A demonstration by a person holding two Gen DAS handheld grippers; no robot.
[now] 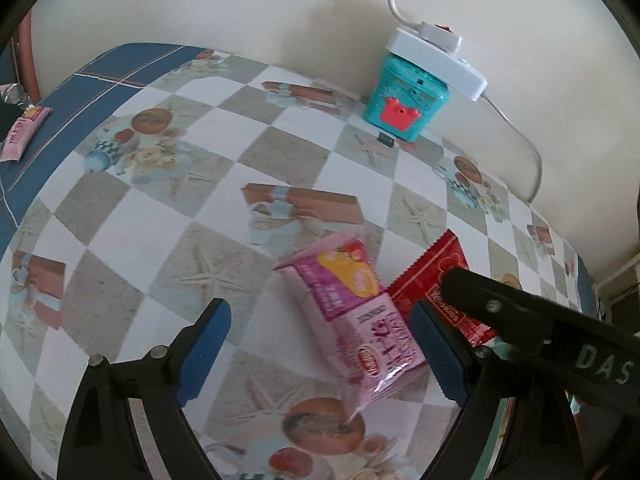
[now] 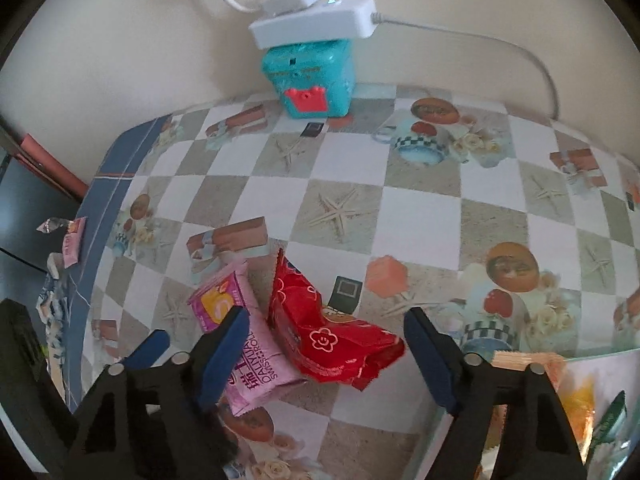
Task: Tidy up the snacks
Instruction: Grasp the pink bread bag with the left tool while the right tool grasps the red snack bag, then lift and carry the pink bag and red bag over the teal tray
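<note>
Left tool (image 1: pixel 320 348): released, blue pads wide apart, straddling the pink snack pack (image 1: pixel 360 320), no pad touching it as far as visible. Right tool (image 2: pixel 326 354): released, pads spread, straddling the red snack pack (image 2: pixel 324 332); its black finger also crossing the lower right of the left wrist view.

Bench (image 2: pixel 420 200): covered in a checked cloth of white and sand squares printed with starfish, cups and gift boxes, with a blue border along its left side.

Teal box (image 2: pixel 312 76) with a red crown-shaped front: at the far edge against the wall, carrying a white power strip (image 2: pixel 316 20) with a plug and cables.

Pink snack pack: near edge of the bench, lying flat, lettered "SWISS ROLL", touching the red snack pack on its right.

Red snack pack: crumpled, printed with small smiling flowers, partly overlapping the pink one's edge.

Second pink pack (image 1: pixel 22 132): far left on the blue border, well apart from the others.

Assorted wrappers (image 2: pixel 576 400), orange and green: bottom right corner of the right wrist view, partly hidden.

Small dark card (image 2: pixel 312 130): just before the teal box.
</note>
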